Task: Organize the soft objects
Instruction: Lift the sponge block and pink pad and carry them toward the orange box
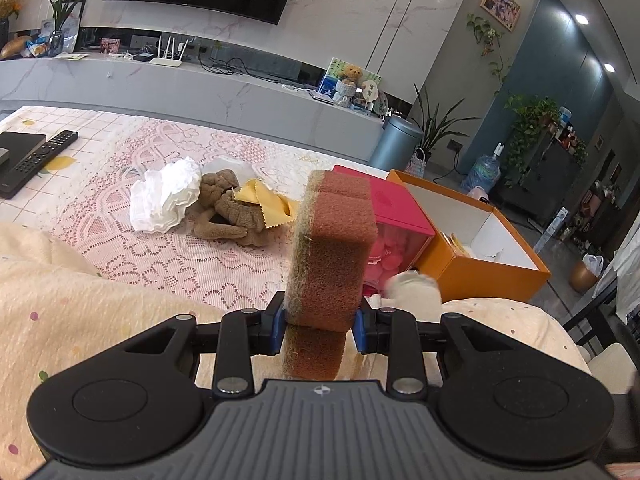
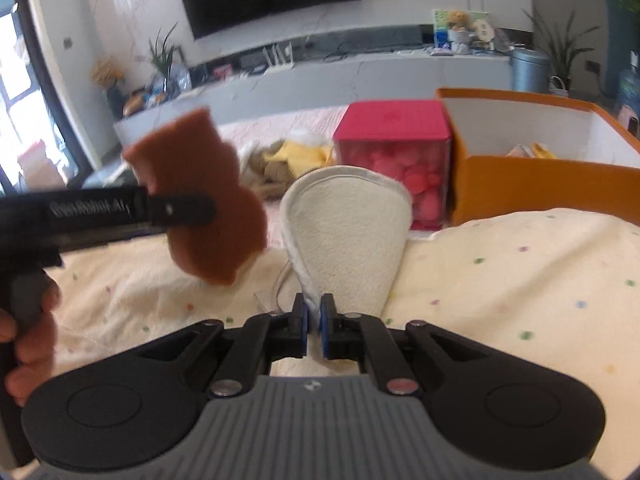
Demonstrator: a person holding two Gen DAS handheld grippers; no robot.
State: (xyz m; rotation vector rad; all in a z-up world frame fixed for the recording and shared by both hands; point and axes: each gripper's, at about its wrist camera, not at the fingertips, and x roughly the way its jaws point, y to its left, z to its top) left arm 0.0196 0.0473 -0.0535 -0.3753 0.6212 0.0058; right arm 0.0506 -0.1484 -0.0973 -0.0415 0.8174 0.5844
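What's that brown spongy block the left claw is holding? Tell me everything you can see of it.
The brown sponge looks like a kitchen scouring sponge: a coarse rust-brown foam body with a thin yellow-green scrubbing layer down one side and shallow grooves moulded into it. It has a waisted, pinched-in outline. It stands upright in the air, clamped near its lower end between the blue pads of the left gripper, above the cream dotted blanket. Nothing else touches it.

The right gripper (image 2: 314, 322) pinches a cream fabric pad (image 2: 348, 236) above a dotted blanket (image 2: 500, 280). At the left, the left gripper (image 2: 176, 210) holds a brown sponge (image 2: 208, 208). A pink box (image 2: 394, 160) and an orange box (image 2: 540, 188) stand at the blanket's far edge.
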